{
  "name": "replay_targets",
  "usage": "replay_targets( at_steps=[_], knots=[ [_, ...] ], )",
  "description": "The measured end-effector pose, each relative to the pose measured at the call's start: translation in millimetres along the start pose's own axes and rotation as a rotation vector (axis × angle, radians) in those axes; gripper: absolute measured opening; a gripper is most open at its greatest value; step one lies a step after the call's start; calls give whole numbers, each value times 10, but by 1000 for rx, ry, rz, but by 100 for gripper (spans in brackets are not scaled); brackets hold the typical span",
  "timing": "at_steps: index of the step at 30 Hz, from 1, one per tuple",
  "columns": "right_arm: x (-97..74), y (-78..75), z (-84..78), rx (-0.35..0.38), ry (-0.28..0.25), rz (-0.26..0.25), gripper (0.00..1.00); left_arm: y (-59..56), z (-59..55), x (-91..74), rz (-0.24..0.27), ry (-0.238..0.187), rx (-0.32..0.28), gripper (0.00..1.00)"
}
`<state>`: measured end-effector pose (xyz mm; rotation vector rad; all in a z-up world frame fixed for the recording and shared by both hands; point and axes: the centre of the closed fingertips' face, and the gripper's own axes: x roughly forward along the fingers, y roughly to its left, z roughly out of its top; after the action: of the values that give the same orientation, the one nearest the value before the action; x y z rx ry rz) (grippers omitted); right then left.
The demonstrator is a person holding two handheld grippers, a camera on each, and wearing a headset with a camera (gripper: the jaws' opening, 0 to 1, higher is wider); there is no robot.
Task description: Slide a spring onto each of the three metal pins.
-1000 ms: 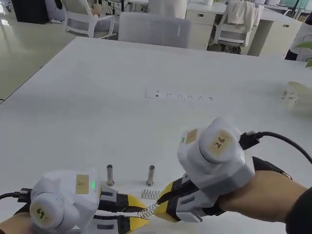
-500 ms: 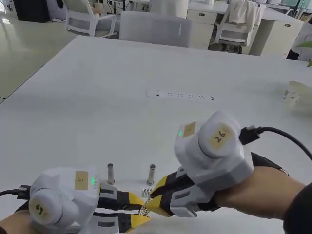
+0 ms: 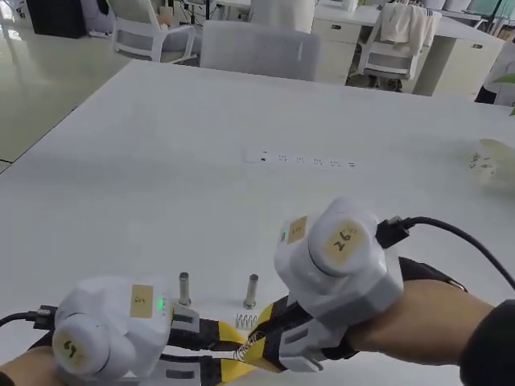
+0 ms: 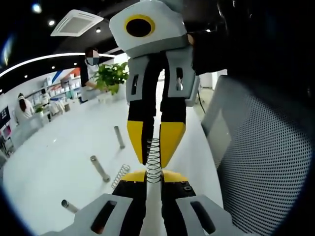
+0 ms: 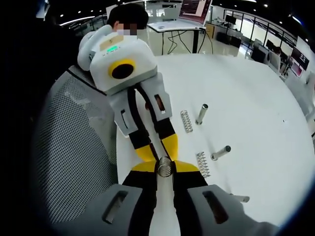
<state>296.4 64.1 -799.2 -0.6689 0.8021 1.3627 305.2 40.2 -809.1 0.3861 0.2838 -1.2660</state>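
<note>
A thin metal spring [image 3: 244,348] is held off the white table [image 3: 241,121], stretched between both grippers. My left gripper [image 4: 154,176] is shut on one end of the spring [image 4: 154,158]. My right gripper [image 5: 164,168] is shut on the other end [image 5: 165,166], facing the left one tip to tip. In the head view the left gripper [image 3: 228,359] sits at bottom left and the right gripper [image 3: 257,341] beside it. Two upright metal pins [image 3: 184,288] [image 3: 251,290] stand just beyond them, and a third pin [image 4: 69,205] lies on its side. Two loose springs [image 5: 186,121] [image 5: 202,163] lie by the pins.
A white power strip [image 3: 298,159] lies mid-table, and a pale crumpled object [image 3: 491,155] rests at the right edge. Chairs and desks stand beyond the far edge. A grey mesh chair [image 5: 74,147] is close behind the near table edge. A cable [image 3: 459,233] trails from the right gripper.
The right gripper has shifted slightly left and nearer the left gripper, so the spring between them looks shorter. Pins and loose springs have stayed put.
</note>
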Motion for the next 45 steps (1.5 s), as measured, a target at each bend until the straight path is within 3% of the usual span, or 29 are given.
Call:
replay_targets(
  at_steps=[7, 19, 29, 45],
  knots=[
    [5, 14, -34, 1, 20, 14, 9, -31, 37, 5, -9, 13, 25, 2],
    [7, -7, -23, 5, 18, 7, 9, 12, 26, 2, 3, -18, -36, 4],
    [-38, -72, -68, 24, 18, -6, 9, 65, -60, -57, 35, -23, -107, 17],
    [-167, -218, -185, 52, 31, -33, 9, 115, -176, -312, 107, -60, -230, 38]
  ],
)
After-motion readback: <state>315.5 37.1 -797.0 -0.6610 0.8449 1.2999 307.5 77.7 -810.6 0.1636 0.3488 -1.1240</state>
